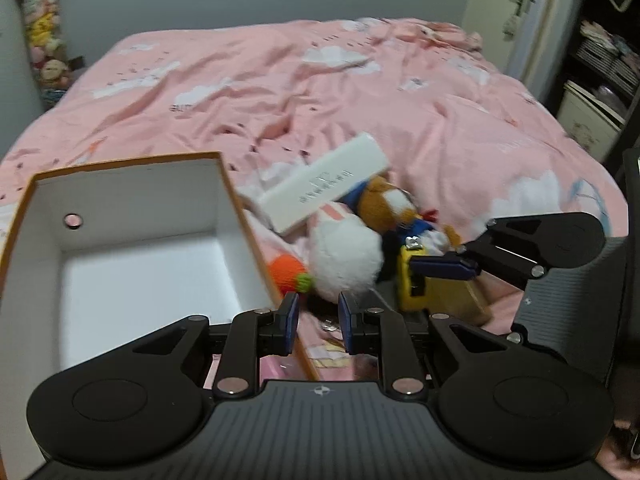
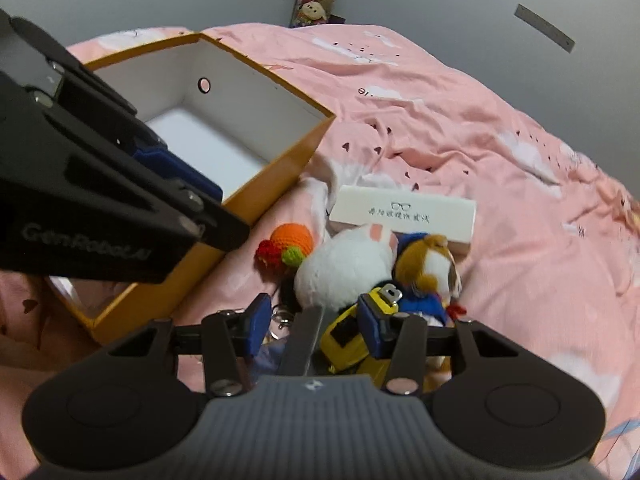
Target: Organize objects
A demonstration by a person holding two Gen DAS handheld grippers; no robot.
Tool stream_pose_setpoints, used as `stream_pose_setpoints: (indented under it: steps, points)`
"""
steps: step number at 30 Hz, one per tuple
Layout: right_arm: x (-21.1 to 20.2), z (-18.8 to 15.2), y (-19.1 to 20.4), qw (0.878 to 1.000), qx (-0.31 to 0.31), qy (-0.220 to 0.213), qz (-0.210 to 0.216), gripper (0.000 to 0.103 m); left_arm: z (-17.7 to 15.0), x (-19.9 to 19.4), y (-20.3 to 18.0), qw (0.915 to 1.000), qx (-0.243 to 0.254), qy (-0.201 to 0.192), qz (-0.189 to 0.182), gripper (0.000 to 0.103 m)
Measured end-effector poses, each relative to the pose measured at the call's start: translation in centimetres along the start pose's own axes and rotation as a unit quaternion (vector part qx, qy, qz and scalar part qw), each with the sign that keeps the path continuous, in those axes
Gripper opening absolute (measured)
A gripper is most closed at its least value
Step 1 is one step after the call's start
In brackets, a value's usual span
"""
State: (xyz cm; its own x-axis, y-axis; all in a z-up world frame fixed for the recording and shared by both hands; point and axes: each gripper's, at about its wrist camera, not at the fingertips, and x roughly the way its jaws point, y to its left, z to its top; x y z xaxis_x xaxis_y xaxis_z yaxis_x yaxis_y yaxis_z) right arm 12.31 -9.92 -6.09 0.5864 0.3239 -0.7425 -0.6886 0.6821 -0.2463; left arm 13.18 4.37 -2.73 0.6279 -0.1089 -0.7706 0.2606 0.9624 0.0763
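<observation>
An open orange box [image 1: 236, 208] with a white inside lies on the pink bed, nothing in it. My left gripper [image 1: 318, 320] is open astride its right wall, one finger inside; its pads [image 2: 176, 168] show over the box [image 2: 280, 168]. Beside the box lie an orange crocheted toy [image 1: 286, 274], a white plush [image 1: 344, 260], a brown-and-white plush [image 1: 384, 204] and a white oblong case [image 1: 328, 182]. My right gripper [image 2: 314, 326] is open over a yellow tape measure [image 2: 344, 332], its right pad against it, a grey strip [image 2: 304, 340] between the jaws.
The pink duvet [image 1: 360, 92] covers the whole bed. A gold-brown block [image 1: 456, 300] lies under the tape measure [image 1: 412, 280]. A keyring [image 2: 282, 320] lies by the right gripper's left finger. A door [image 1: 516, 12] and dark shelves [image 1: 600, 64] stand back right; hanging soft toys [image 1: 40, 28] back left.
</observation>
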Motion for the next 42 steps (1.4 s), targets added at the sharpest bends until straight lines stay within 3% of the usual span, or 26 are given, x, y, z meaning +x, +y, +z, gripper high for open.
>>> stream_pose_setpoints:
  steps: [5, 7, 8, 12, 15, 18, 22, 28, 33, 35, 42]
  points:
    - [1.0, -0.1, -1.6, 0.999, 0.019, 0.023, -0.044, 0.049, 0.1, -0.1, 1.2, 0.9997, -0.025, -0.004, 0.002, 0.024]
    - [1.2, -0.5, -3.1, 0.997, 0.049, 0.037, -0.054, 0.044, 0.0, 0.0, 1.2, 0.9997, -0.024, -0.005, 0.000, 0.024]
    - [1.4, -0.7, -4.0, 0.995, 0.065, 0.046, -0.057, 0.036, 0.0, 0.1, 1.2, 0.9997, -0.025, -0.006, -0.003, 0.024]
    - [1.2, -1.5, -6.4, 0.990, 0.124, 0.057, -0.042, 0.037, -0.1, 0.4, 1.2, 0.9997, -0.024, -0.008, -0.006, 0.024]
    - [0.3, -1.1, -6.2, 0.989, 0.122, 0.046, -0.070, 0.037, -0.3, 0.3, 1.3, 0.9997, -0.020, -0.015, 0.000, 0.024]
    - [-0.9, -0.6, -5.3, 0.992, 0.119, 0.027, -0.019, 0.037, -0.3, 0.0, 1.7, 0.9995, -0.024, -0.021, 0.004, 0.024]
    - [0.3, -0.2, -2.0, 0.996, 0.069, 0.045, 0.029, 0.036, -0.3, -0.2, 1.9, 0.9992, -0.030, -0.025, -0.001, 0.024]
    - [4.3, -0.1, 0.6, 0.995, 0.046, 0.087, -0.013, 0.039, -0.5, -0.4, 2.7, 0.9979, -0.052, -0.038, 0.010, 0.024]
    - [6.4, -0.2, 1.3, 0.992, 0.039, 0.106, -0.058, 0.055, -0.5, -0.4, 3.2, 0.9969, -0.067, -0.042, 0.008, 0.023]
    - [7.1, -0.3, 1.6, 0.991, 0.033, 0.110, -0.067, 0.056, -0.5, -0.3, 3.3, 0.9966, -0.070, -0.042, 0.013, 0.023]
    - [6.3, -0.7, 0.0, 0.991, 0.066, 0.095, -0.065, 0.045, -0.8, -0.7, 3.4, 0.9960, -0.079, -0.041, 0.008, 0.023]
